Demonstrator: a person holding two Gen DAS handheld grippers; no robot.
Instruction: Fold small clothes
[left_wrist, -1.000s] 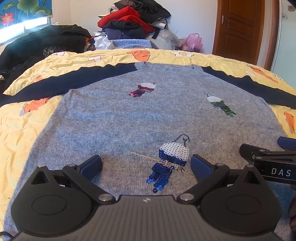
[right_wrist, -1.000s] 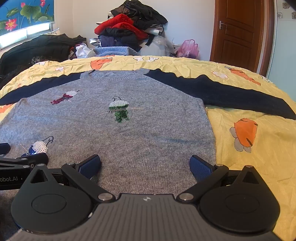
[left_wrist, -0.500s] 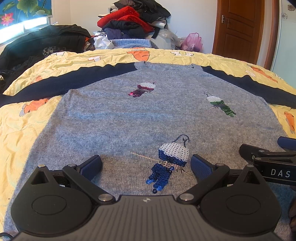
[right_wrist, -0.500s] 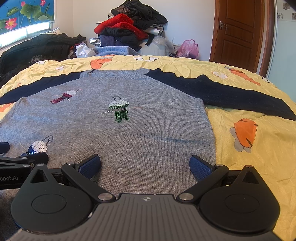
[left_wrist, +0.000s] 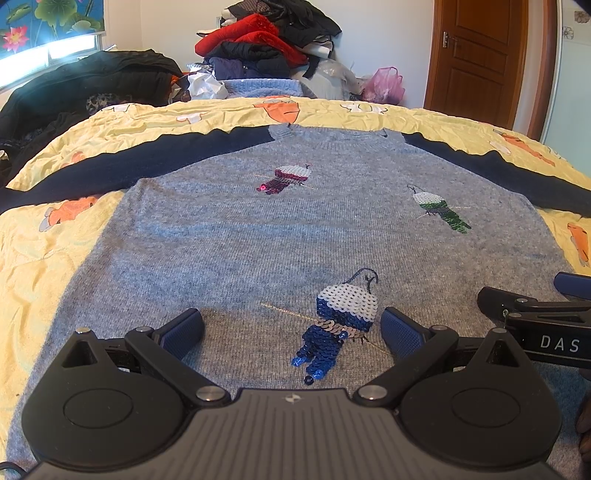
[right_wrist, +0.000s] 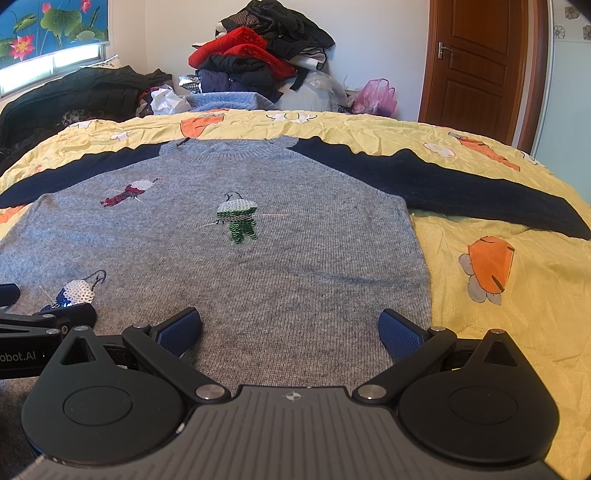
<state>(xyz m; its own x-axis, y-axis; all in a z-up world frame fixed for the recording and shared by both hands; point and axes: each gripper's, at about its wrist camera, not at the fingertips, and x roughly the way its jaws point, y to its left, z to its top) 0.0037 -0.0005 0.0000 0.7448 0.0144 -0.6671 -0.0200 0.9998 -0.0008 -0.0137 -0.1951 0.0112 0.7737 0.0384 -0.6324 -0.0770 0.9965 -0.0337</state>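
Note:
A grey knit sweater (left_wrist: 280, 236) (right_wrist: 303, 266) with navy sleeves lies flat, front up, on a yellow bedspread (left_wrist: 48, 236) (right_wrist: 517, 302). Its sleeves stretch out to both sides. Sequin figures decorate it: a blue one (left_wrist: 336, 328), a green one (right_wrist: 238, 219) and a red one (left_wrist: 286, 177). My left gripper (left_wrist: 291, 328) hovers open just over the hem area, the blue figure between its fingers. My right gripper (right_wrist: 290, 328) is open above the sweater's lower right part, near the side edge. Each gripper shows at the edge of the other's view.
A heap of red and dark clothes (left_wrist: 266, 44) (right_wrist: 258, 51) is piled beyond the bed's far edge, with a folded blue knit (right_wrist: 225, 101) and a pink bag (right_wrist: 373, 96) beside it. Dark garments (left_wrist: 92, 85) lie at the left. A wooden door (right_wrist: 480, 66) stands at the back right.

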